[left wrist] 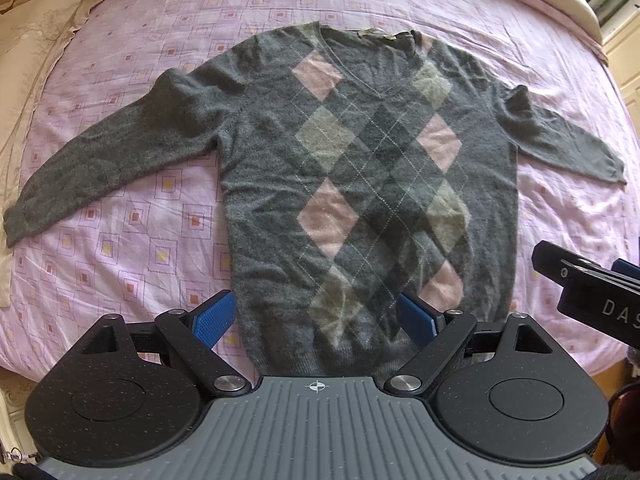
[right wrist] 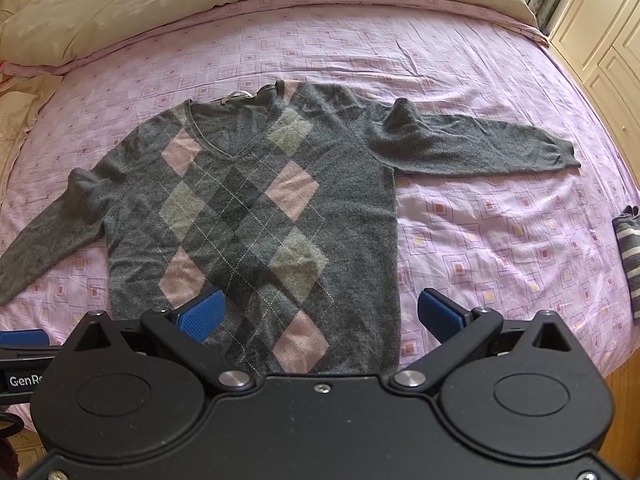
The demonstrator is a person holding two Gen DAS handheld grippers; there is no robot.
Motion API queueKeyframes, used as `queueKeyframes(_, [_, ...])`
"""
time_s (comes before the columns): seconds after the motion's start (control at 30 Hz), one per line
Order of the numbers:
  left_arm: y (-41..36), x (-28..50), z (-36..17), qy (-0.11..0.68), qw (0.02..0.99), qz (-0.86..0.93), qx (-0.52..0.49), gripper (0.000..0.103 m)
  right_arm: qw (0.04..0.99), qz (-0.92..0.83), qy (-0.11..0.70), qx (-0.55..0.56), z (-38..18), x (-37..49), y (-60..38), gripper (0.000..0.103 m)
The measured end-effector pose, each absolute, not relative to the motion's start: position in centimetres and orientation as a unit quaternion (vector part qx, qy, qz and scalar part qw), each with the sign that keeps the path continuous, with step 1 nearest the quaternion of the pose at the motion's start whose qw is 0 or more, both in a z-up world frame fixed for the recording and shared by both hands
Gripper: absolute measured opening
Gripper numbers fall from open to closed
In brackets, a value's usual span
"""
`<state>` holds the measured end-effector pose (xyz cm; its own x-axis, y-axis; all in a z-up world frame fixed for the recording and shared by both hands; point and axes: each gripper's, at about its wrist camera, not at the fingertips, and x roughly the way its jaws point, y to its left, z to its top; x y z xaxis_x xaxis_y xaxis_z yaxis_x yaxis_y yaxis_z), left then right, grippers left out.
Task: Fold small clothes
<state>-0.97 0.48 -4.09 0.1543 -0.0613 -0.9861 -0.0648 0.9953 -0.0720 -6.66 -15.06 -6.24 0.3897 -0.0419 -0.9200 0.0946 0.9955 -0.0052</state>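
Both the left gripper [left wrist: 316,320] and right gripper [right wrist: 322,314] hover with jaws spread above the hem of the grey sweater [left wrist: 360,184], which lies flat near the bed's [left wrist: 120,248] front edge.

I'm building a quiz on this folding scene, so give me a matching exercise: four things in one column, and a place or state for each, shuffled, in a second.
Things:
1. sweater
2. striped garment
3. cream duvet
4. left gripper

Places or states:
A. bunched along the far end of the bed
B. open, above the hem
C. spread flat, sleeves out to both sides
D. at the bed's right edge

Pairs: 1-C, 2-D, 3-A, 4-B
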Motion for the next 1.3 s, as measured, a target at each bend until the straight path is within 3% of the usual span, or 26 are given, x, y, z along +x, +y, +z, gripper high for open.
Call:
queueKeyframes(0.83, [-0.1,-1.0,-4.7,0.656,0.754,0.006,-0.033,0.087,0.831,-0.046,0.554,0.027,-8.0,-6.3,-15.7,0.102])
queueKeyframes(1.3, [-4.7,-0.5,-5.8,0.67,0.738,0.078,-0.009,0.086,0.816,0.03,0.574,0.066,-11.3,-3.8,-22.0,0.102])
